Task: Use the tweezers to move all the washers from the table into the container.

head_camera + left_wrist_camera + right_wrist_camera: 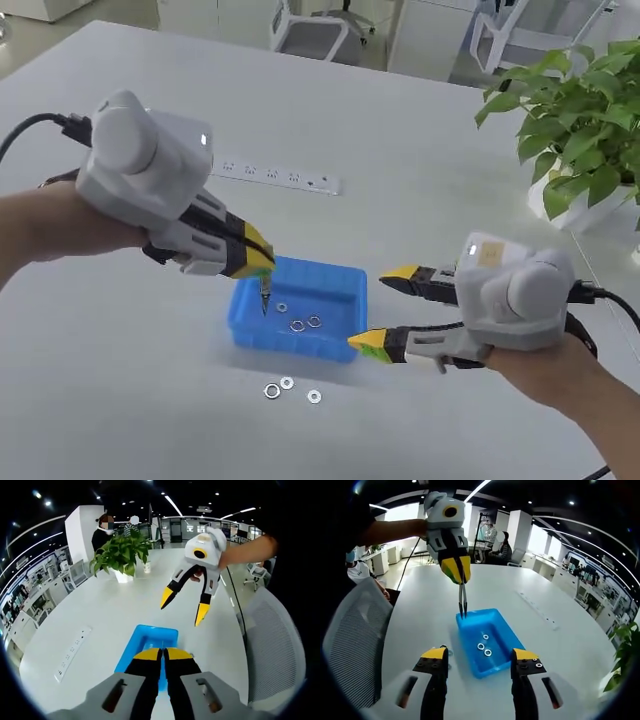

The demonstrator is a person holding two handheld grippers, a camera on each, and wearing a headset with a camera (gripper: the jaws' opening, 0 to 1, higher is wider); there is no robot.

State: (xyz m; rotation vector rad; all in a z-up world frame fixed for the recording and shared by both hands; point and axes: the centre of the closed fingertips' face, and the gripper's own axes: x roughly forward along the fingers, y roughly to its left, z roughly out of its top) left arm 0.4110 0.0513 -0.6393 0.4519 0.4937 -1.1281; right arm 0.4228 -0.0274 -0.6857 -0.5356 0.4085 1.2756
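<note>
Left gripper (258, 262) is clamped on the tweezers (265, 295), jaws together, and the tweezers hang straight down from its tips. The tweezer tips sit just inside the container (290, 340), at the end nearest that gripper. Can't tell if there's a washer in the tips, too small. Right gripper (382, 308) is spread wide and holds nothing, hovering at the opposite end of the container with one jaw over the far rim and one over the near corner. There are three washers in the container (298, 322), between the tweezers and the right gripper's jaws. Three more washers on the table (287, 388) lie just outside the near wall, on the person's side of both grippers and roughly midway between them. The right gripper view has the tweezers (462, 600) dead ahead, over the container's far end, with the binned washers (484, 646) between its own open jaws.
</note>
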